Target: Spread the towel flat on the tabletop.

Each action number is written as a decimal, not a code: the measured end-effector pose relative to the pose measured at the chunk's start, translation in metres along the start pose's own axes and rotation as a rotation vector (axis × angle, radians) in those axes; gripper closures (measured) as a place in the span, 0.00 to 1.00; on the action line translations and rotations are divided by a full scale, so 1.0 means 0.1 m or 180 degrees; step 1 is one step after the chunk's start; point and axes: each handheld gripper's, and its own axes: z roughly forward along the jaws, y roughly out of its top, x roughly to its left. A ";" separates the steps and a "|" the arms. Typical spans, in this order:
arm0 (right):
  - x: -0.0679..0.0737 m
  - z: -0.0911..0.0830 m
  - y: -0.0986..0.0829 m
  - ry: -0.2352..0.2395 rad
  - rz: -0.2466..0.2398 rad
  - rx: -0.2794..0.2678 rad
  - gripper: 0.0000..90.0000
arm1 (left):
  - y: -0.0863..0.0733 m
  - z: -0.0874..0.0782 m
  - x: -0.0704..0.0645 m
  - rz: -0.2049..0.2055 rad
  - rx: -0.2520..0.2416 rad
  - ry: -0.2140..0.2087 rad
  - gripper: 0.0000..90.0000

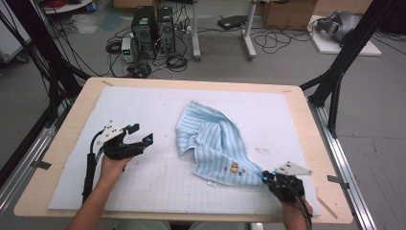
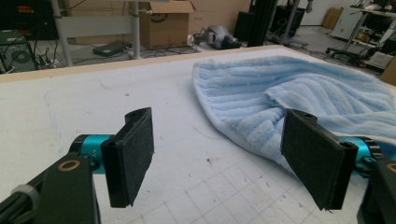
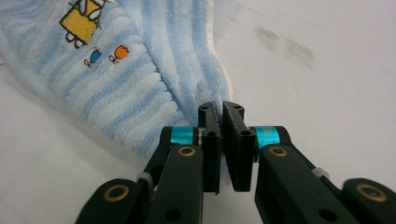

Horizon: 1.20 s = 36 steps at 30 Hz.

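High view: the striped blue towel (image 1: 215,143) is lying rumpled mid-mat, the right gripper (image 1: 266,177) pinching its near-right corner. Left gripper view: the left gripper (image 2: 219,156) is hanging spread wide, holding nothing, just left of the towel. Right gripper view: jaws are clamping the towel's edge.

The towel (image 1: 215,143) is soft, ribbed terry cloth, pale blue, fluffy in its pile, with small embroidered figures in yellow and orange near one corner. Under the towel lies a matt, faintly scuffed foam mat (image 1: 158,177) with a thin printed grid. Around that mat the surface (image 1: 72,120) shows a bare, pale wooden rim. The left gripper (image 2: 219,158) has matt black plastic arms, rough felt-like pads and glossy teal metal collars.
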 end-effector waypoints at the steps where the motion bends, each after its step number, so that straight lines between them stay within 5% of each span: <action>1: -0.04 -0.06 -0.06 -0.0058 0.0050 -0.0018 0.94 | 0.00 0.01 -0.01 -0.0013 -0.0004 -0.0010 0.29; 5: -0.18 -0.24 -0.21 -0.0213 0.0265 -0.0042 0.90 | 0.00 0.08 -0.06 0.0000 0.0055 -0.0093 0.30; 7: -0.23 -0.28 -0.23 -0.0185 0.0363 -0.0169 0.72 | -0.01 0.14 -0.12 -0.0016 0.0100 -0.0170 0.29; 8: -0.23 -0.28 -0.23 -0.0185 0.0363 -0.0169 0.72 | -0.02 0.17 -0.15 -0.0013 0.0131 -0.0206 0.29; 10: -0.26 -0.28 -0.21 -0.0061 0.0497 -0.0402 0.52 | -0.02 0.25 -0.22 0.0005 0.0226 -0.0279 0.26; 18: -0.22 -0.17 -0.06 -0.0035 0.0397 -0.0540 0.41 | 0.04 0.67 -0.60 0.0226 0.0412 -0.0512 0.22; 20: -0.21 -0.15 -0.05 -0.0014 0.0366 -0.0524 0.40 | 0.03 0.76 -0.69 0.0318 0.0512 -0.0614 0.31; 22: -0.22 -0.13 -0.05 0.0018 0.0399 -0.0555 0.40 | 0.01 0.84 -0.82 0.0556 0.0591 -0.0756 0.36; 28: -0.25 -0.10 -0.03 0.0055 0.0423 -0.0587 0.39 | -0.09 1.00 -0.93 0.0798 0.0918 -0.0700 0.48; 29: -0.24 -0.07 -0.01 0.0077 0.0399 -0.0576 0.39 | -0.11 1.02 -0.94 0.0858 0.1023 -0.0671 0.64; 30: -0.24 -0.07 -0.01 0.0077 0.0399 -0.0576 0.39 | -0.11 1.03 -0.95 0.0899 0.1064 -0.0635 0.64; 31: -0.22 -0.04 0.01 0.0108 0.0385 -0.0545 0.39 | -0.11 1.02 -0.97 0.1120 0.1174 -0.0537 0.92; 34: -0.17 0.04 0.06 0.0185 0.0320 -0.0474 0.39 | -0.13 1.02 -0.93 0.1107 0.1326 -0.0508 0.95; 36: -0.11 0.12 0.12 0.0370 0.0174 -0.0438 0.35 | -0.11 1.00 -0.87 0.1022 0.1324 -0.0446 0.96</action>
